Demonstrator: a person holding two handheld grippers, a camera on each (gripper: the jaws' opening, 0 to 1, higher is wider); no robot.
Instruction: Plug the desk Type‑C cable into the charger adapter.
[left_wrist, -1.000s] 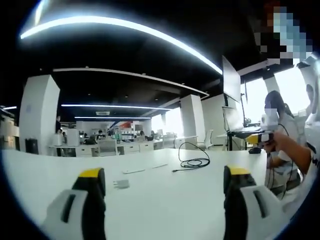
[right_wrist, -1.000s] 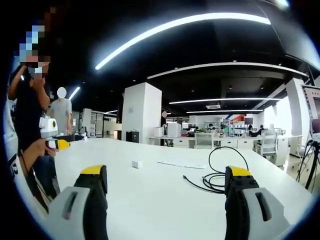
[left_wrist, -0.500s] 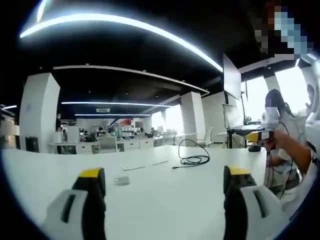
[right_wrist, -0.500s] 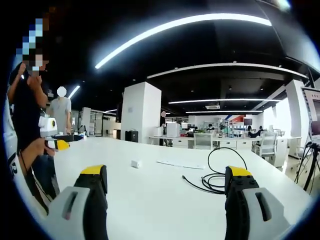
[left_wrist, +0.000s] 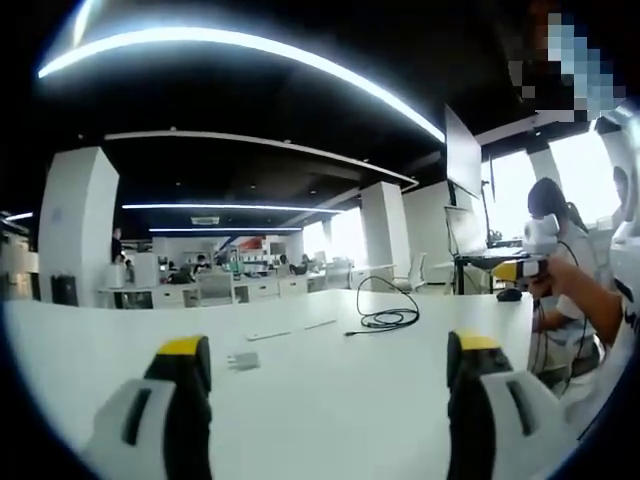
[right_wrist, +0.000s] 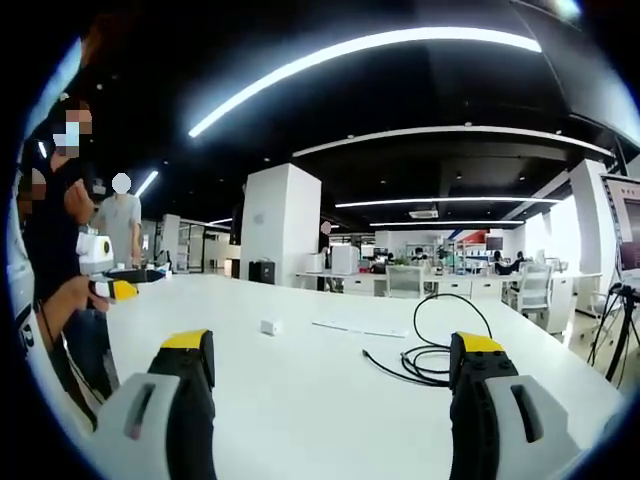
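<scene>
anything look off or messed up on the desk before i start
Nothing stands out. The black coiled cable lies loose on the white desk, one loop standing up off the surface and its plug end pointing toward the small white charger adapter, which sits apart from it. Both grippers are open and empty.

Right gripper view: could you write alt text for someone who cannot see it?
Open yellow-tipped tongs hover low over a white desk. A coiled black cable lies ahead on the right, a small white charger adapter on the left, in a large open office.

Open-plan office, white pillar (right_wrist: 281, 225), ceiling strip lights (left_wrist: 240, 47), desks w/ chairs (right_wrist: 534, 288), bright windows (left_wrist: 508, 200)
</scene>
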